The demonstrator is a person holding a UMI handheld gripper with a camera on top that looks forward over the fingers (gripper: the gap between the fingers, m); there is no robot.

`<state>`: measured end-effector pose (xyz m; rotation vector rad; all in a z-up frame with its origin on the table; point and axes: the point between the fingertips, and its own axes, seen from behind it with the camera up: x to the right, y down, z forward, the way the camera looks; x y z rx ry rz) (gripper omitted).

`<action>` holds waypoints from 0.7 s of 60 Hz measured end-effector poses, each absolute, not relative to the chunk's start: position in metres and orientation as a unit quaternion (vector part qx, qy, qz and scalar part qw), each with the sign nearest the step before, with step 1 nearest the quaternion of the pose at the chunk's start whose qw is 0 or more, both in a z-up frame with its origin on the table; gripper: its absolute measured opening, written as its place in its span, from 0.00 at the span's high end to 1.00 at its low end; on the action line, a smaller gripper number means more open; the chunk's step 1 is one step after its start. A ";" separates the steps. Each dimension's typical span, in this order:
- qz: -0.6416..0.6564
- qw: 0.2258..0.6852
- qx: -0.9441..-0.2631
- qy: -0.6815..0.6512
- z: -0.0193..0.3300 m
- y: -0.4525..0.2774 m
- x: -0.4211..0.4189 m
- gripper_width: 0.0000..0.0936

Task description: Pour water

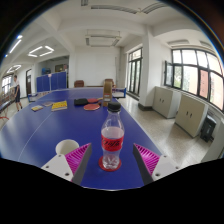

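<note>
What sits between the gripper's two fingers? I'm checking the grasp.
A water bottle stands on the blue table between the open fingers, per the gripper view.

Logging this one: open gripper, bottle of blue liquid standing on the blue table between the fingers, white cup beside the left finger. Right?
Wrong on one point: the liquid in the bottle is red, not blue, as the gripper view shows. The rest holds: gripper open, bottle standing on the blue table between the fingers, white cup beside the left finger.
</note>
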<state>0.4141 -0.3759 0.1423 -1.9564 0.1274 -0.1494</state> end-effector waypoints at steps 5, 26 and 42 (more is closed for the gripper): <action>-0.061 0.548 -0.832 0.056 0.162 -0.422 0.399 0.09; -0.085 0.527 -0.845 0.026 0.212 -0.618 0.326 0.09; -0.099 0.525 -0.845 0.019 0.230 -0.696 0.312 0.09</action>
